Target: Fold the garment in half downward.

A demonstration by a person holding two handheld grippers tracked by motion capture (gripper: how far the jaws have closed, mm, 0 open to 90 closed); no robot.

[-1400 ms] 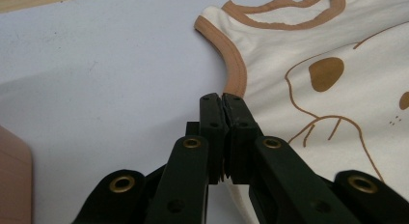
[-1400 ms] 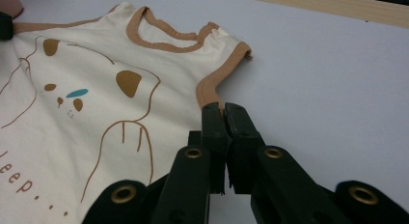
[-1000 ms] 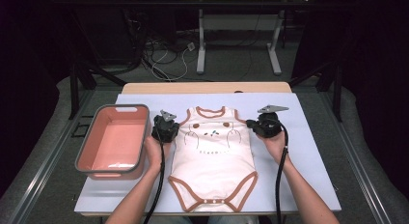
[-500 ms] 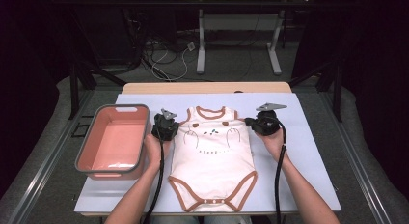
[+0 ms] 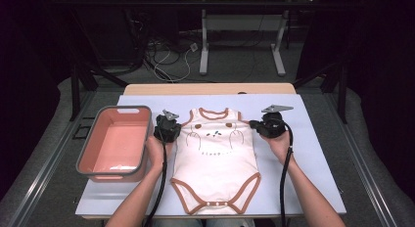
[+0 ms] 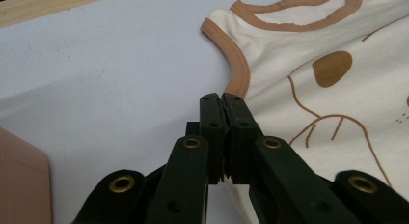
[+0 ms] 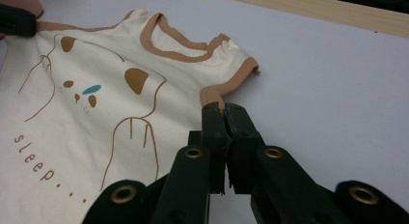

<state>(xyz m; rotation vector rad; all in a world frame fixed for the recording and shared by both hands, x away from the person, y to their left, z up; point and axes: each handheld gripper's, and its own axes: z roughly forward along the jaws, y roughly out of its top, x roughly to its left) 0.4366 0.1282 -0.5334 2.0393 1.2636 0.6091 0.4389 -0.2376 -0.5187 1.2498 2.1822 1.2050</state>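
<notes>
black jaws are pressed together on both sides of the bodysuit point(image 5: 215, 156), and we take that garment as our landmark. our left gripper point(image 6: 223, 99) pinches the brown-trimmed edge of the bodysuit at the bottom of its left armhole; in the high view that gripper point(image 5: 174, 131) sits just beside the bodysuit's left flank, under the shoulder strap. our right gripper point(image 7: 224, 108) pinches the matching trim at the right armhole, and from above it point(image 5: 252, 124) lies just beside the bodysuit's right flank.

the bodysuit itself lies flat and face up on the pale sheet of the table point(image 5: 313, 153), neck away from us, snap end toward us, its bear face and lettering upward.

against the earlier high views we see no change: both hands sit at the same armholes, the cloth lies in the same outline, nothing has lifted. we judge that both grips are set and the work stands between grasping and moving, so the next move would be to raise or fold the upper part of the garment with both hands together. uneven pulling could skew the cloth or slip the thin trim out of one pinch.

to the left of the bodysuit, beyond our left hand, stands the pink tub point(image 5: 88, 153), apart from the cloth.
</notes>
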